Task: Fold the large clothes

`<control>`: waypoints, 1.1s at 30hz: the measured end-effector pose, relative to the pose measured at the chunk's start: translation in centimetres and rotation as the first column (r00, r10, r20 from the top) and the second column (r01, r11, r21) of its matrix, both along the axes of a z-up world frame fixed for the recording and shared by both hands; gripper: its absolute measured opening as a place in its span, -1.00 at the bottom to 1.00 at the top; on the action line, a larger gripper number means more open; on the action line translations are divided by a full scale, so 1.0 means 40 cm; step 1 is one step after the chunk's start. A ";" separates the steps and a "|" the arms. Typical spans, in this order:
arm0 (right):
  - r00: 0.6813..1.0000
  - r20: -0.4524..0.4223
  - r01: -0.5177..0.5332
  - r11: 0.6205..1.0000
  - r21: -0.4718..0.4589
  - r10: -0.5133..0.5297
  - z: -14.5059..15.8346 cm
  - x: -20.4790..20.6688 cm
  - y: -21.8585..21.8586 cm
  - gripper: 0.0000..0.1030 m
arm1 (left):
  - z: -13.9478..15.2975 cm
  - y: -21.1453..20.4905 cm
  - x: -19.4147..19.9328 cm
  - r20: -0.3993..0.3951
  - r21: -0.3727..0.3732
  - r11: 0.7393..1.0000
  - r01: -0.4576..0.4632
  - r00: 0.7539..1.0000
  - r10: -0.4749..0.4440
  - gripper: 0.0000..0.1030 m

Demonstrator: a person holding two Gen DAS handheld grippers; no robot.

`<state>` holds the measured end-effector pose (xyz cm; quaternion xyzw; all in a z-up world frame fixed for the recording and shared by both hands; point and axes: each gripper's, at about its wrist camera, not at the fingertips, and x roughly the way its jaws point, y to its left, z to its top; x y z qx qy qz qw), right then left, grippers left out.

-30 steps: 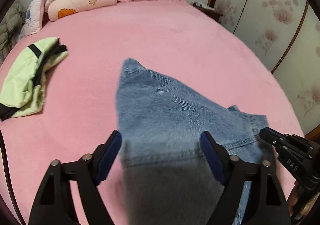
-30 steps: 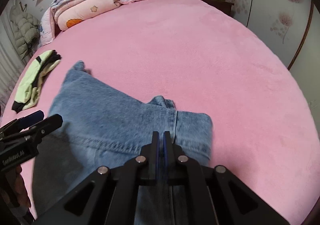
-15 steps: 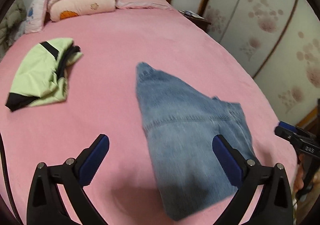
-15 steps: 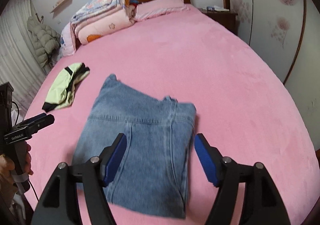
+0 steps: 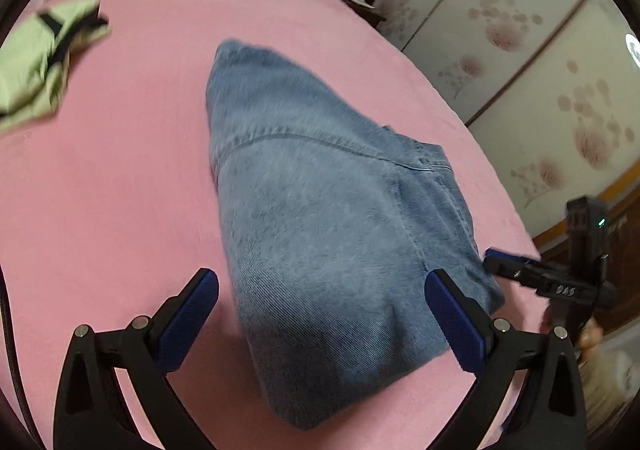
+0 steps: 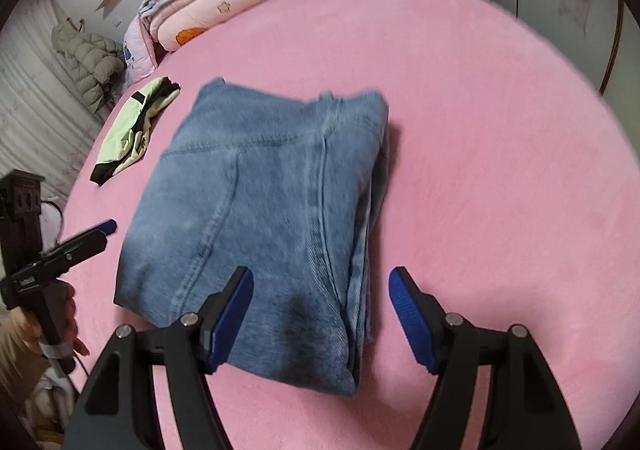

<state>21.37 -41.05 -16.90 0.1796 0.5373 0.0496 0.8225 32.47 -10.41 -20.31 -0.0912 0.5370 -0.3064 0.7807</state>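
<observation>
Now the jeans [image 6: 264, 218] lie folded into a thick packet on the pink bed [image 6: 500, 138], toward its near edge and a little to the left of the middle, with the stacked layers showing along the right side of the packet. Both grippers hang above the near end of the denim with their fingers spread and nothing between the pads: the left gripper [image 5: 320, 326] stands wide over the near left part, the right gripper [image 6: 320, 314] is parted over the layered edge. Neither touches the cloth, as far as these views show.

To my eye the fold itself looks done, or one fold short, and the step now is tidying or taking the next hold. Doing it well would mean coming down on the near corners with each pair of fingers catching every layer at once, since the right edge shows several loose plies that could slip apart. Denim this thick is stiff and heavy, so a shallow pinch would likely shed the lower layers; a deep bite would be safer. Both hands should lift together so the packet stays square.

A green garment [image 6: 132, 130] lies near the bed's left edge, well apart from the jeans, and folded quilts [image 6: 200, 10] sit at the far left corner by the headboard.
</observation>
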 end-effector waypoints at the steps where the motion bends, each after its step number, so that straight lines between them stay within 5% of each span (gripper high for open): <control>1: 1.000 -0.012 0.003 1.000 0.025 -0.003 -0.024 0.009 -0.009 0.37 | -0.022 0.003 0.012 -0.025 -0.013 1.000 -0.011 1.000 0.010 0.99; 8: 0.999 -0.024 0.035 0.976 0.213 -0.030 -0.125 0.079 -0.064 0.37 | -0.121 -0.001 0.053 -0.123 -0.145 0.989 -0.019 0.992 0.001 0.99; 14: 1.000 -0.004 0.001 0.958 0.287 0.000 -0.158 0.139 -0.059 0.29 | -0.167 -0.015 0.080 -0.157 -0.154 0.988 0.014 0.987 -0.039 0.99; 19: 0.998 -0.002 -0.055 0.968 0.245 0.057 -0.157 0.164 -0.025 0.00 | -0.184 -0.045 0.105 -0.196 -0.106 0.992 0.070 0.976 -0.090 0.94; 26: 0.997 0.052 -0.057 0.996 0.070 0.053 -0.106 0.142 0.021 -0.47 | -0.140 -0.080 0.069 -0.101 0.029 0.999 0.045 0.994 -0.041 0.30; 30: 0.994 0.084 -0.066 0.997 -0.042 0.069 -0.065 0.122 0.055 -0.59 | -0.080 -0.108 0.030 -0.022 0.104 0.993 0.049 0.999 -0.047 -0.08; 33: 0.991 0.117 -0.056 0.996 -0.069 0.064 -0.014 0.090 0.077 -0.64 | -0.032 -0.099 -0.012 0.018 0.114 0.992 0.051 0.998 -0.054 -0.17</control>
